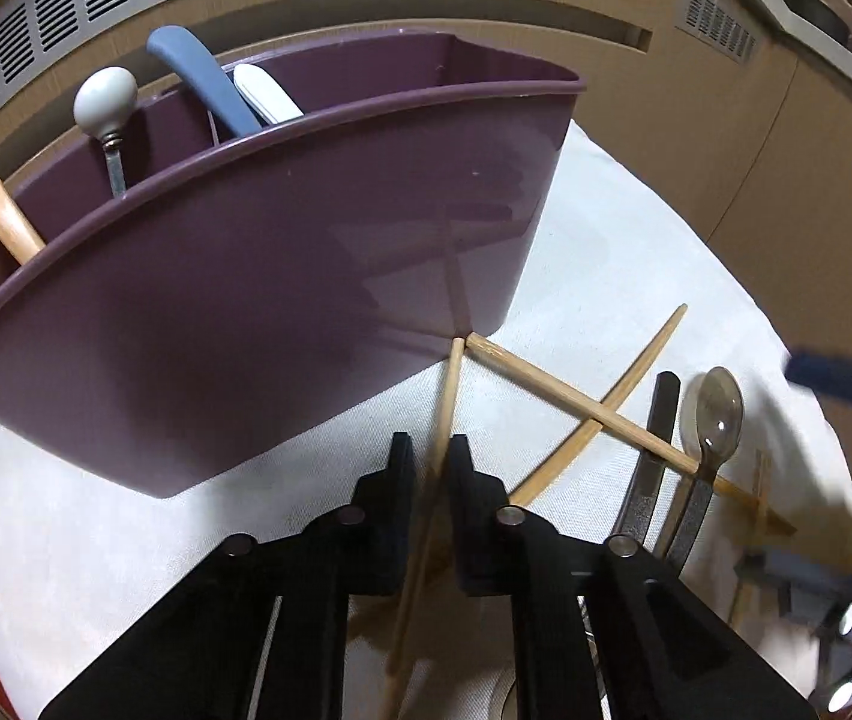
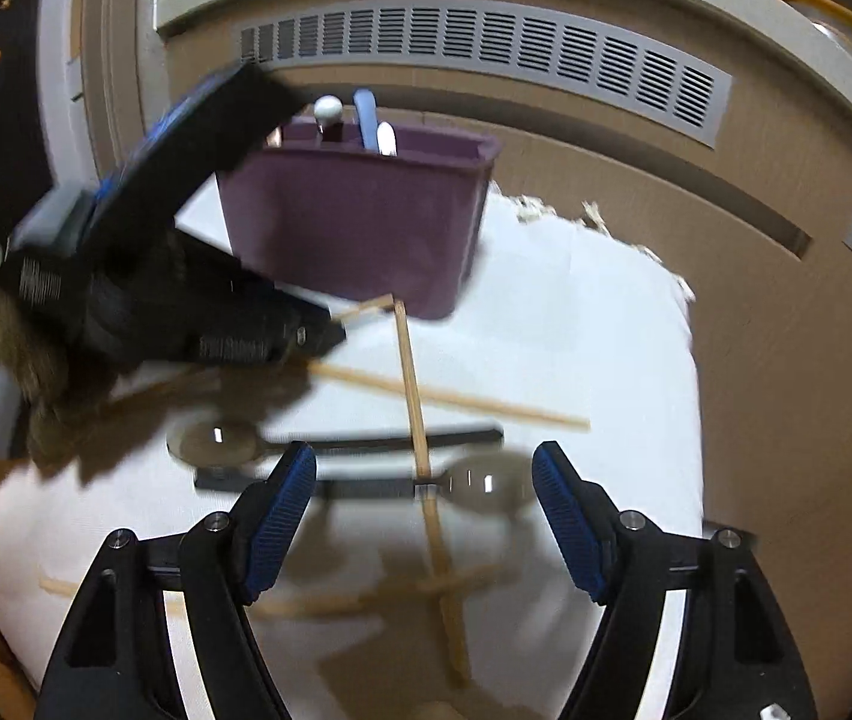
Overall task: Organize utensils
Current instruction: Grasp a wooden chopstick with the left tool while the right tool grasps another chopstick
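A purple utensil caddy (image 1: 258, 300) stands on a white cloth and holds a white-knobbed tool (image 1: 105, 99), a blue handle (image 1: 204, 78), a white handle (image 1: 267, 93) and a wooden handle (image 1: 9, 222). My left gripper (image 1: 431, 450) is shut on a wooden chopstick (image 1: 447, 402) just in front of the caddy. It also shows in the right wrist view (image 2: 330, 327), low beside the caddy (image 2: 354, 222). My right gripper (image 2: 423, 468) is open and empty above two dark spoons (image 2: 480, 483) and crossed chopsticks (image 2: 417, 396).
More chopsticks (image 1: 576, 402) and two dark spoons (image 1: 714, 414) lie crossed on the white cloth (image 1: 606, 240) right of the caddy. A tan cabinet wall with grey vents (image 2: 486, 42) stands behind. The cloth's edge (image 2: 690, 324) falls off at the right.
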{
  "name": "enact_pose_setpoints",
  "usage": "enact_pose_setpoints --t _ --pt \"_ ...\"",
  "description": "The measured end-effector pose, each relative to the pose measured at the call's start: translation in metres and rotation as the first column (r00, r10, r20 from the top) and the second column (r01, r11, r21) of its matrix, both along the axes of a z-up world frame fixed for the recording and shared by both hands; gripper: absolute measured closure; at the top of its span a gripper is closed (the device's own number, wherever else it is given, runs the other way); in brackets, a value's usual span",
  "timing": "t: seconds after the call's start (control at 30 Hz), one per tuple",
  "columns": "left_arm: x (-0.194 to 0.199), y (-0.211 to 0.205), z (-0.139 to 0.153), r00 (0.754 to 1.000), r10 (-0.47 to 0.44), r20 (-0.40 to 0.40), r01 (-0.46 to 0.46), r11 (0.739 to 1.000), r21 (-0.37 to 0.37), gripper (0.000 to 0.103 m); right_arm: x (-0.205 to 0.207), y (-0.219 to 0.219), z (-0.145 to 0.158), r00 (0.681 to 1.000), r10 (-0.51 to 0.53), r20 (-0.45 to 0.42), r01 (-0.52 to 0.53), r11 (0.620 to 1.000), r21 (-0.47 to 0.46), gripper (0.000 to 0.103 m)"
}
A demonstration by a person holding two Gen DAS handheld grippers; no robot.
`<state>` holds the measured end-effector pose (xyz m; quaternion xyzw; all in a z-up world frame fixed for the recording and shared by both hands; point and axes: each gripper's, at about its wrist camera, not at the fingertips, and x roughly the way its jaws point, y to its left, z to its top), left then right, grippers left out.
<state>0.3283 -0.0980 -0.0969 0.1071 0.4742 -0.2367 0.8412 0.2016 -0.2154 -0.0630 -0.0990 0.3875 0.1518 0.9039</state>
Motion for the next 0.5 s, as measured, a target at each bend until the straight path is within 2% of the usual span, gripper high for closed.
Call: enact_pose_setpoints --t 0.13,0.2,0.27,0.3,0.37,0.5 --pt "-0.006 0.017 0.003 0.999 0.047 0.015 -0.047 0.999 -0.026 0.094 0.036 0.003 0.001 0.997 0.037 -0.074 -0.036 0.999 0.022 0.034" --pt "-0.011 0.029 0.007 0.998 0.067 0.012 -0.066 0.996 -0.058 0.095 0.049 0.008 -0.001 0.995 0.045 -0.084 -0.045 0.999 0.005 0.041" --pt "-0.020 0.045 0.014 0.996 0.085 0.022 -0.083 0.993 -0.089 0.096 0.060 0.012 -0.004 0.994 0.047 -0.098 -0.048 0.999 -0.005 0.057" --pt "-0.024 0.050 0.018 0.995 0.092 0.027 -0.089 0.990 -0.105 0.096 0.067 0.014 -0.006 0.992 0.051 -0.115 -0.052 0.999 -0.005 0.060" --pt "-0.032 0.060 0.025 0.994 0.108 0.035 -0.102 0.985 -0.140 0.096 0.077 0.020 -0.011 0.988 0.051 -0.143 -0.053 0.999 -0.012 0.074" --pt "-0.047 0.077 0.031 0.992 0.120 0.031 -0.112 0.975 -0.191 0.096 0.093 0.027 -0.026 0.980 0.033 -0.198 -0.040 0.999 -0.030 0.077"
